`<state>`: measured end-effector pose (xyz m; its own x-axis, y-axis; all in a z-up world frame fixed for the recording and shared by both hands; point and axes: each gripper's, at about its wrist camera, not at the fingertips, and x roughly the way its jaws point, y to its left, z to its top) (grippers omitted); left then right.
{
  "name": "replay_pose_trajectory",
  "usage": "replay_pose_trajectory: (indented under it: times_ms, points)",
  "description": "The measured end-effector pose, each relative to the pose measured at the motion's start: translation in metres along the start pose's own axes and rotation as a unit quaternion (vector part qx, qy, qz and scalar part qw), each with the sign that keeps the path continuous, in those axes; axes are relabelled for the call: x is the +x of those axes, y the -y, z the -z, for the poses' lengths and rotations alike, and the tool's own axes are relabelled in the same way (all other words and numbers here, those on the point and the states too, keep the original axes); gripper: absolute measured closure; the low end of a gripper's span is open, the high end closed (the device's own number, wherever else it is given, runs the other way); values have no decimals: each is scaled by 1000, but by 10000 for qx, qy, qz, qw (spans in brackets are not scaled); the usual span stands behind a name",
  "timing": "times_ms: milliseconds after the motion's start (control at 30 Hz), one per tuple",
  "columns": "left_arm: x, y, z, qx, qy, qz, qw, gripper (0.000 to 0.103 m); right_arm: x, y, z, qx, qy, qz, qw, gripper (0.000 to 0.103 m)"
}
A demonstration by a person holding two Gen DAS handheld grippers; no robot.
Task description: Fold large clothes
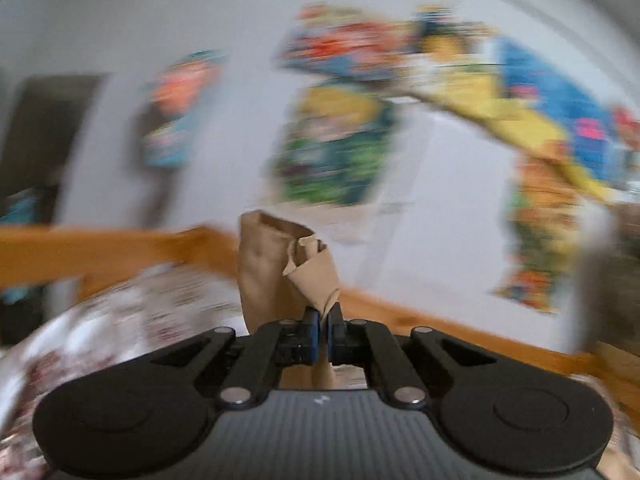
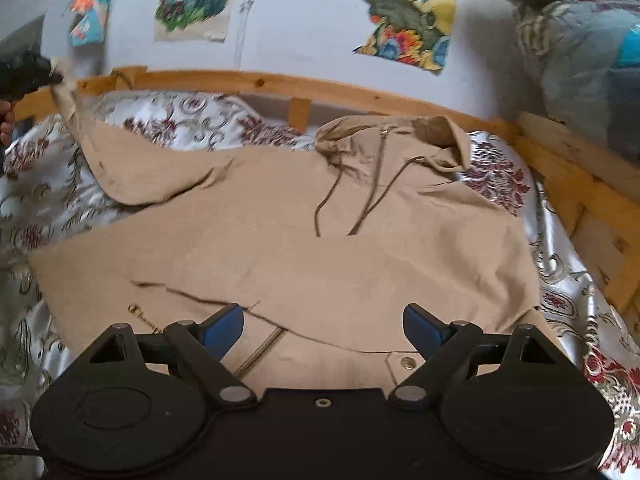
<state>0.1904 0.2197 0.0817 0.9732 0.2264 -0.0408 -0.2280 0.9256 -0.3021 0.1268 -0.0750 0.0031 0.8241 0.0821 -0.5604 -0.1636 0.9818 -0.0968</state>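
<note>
From my left wrist camera the picture is blurred, but my own left gripper is sharp. Its jaws are together and clamped on a bunched piece of the beige hooded jacket. The cloth stands up in a crumpled roll just above the blue pads, and some of it hangs down below them too. Behind it I see the wooden bed frame, the flowered bedspread at the lower left, and a pale wall with colourful posters, all smeared.

From my right wrist camera the picture is clear. My right gripper has its jaws wide apart and they hold nothing; the blue pads stand over the lower part of the jacket, and I cannot tell if they touch the cloth. The beige hooded jacket lies spread on the flowered bedspread, which covers the bed. Its hood and dark drawstrings are toward the far side, near the wooden bed frame. A zipper and a metal snap are just in front of my jaws. At the far left one sleeve is lifted up from the bed, and its end is in my left gripper. On the right a bundle wrapped in clear plastic sits above the frame.
</note>
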Motion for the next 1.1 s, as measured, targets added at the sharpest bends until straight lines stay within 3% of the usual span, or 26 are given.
replay_pose_trajectory:
  times_ms: [100,200,400,567,733,767,800,867,900,967,1100]
  points:
    - [-6,49,-11,158,51,866,9961,100,-9,12,4,45,74,106,9999,14]
    - [-14,106,-9,297,16,1717,9847,100,-17,28,11,240,138,292,9992,14]
    - [-20,213,52,580,-827,2999,9486,100,-36,61,38,597,106,678,9959,14]
    - [-15,259,125,584,-1921,3393,9190,99,-53,82,64,731,13,999,9923,14]
    - [-11,265,192,784,-3467,3449,8687,90,-63,98,86,1017,-113,1194,9876,14]
    - [-15,259,200,855,-3606,3433,8630,78,-63,99,88,1059,-122,1213,9869,14]
    - [-17,251,205,850,-3688,3427,8598,55,-64,101,90,1092,-132,1228,9863,14]
    - [-22,235,206,681,-3649,3420,8633,24,-63,102,93,1151,-147,1244,9854,14]
    - [-27,224,204,580,-3571,3418,8673,20,-64,101,94,1172,-141,1235,9853,14]
    - [-30,209,196,616,-3561,3417,8676,19,-62,100,93,1180,-123,1227,9853,14]
    - [-27,178,177,1001,-3663,2894,8786,10,-55,91,82,1029,-69,1165,9878,12]
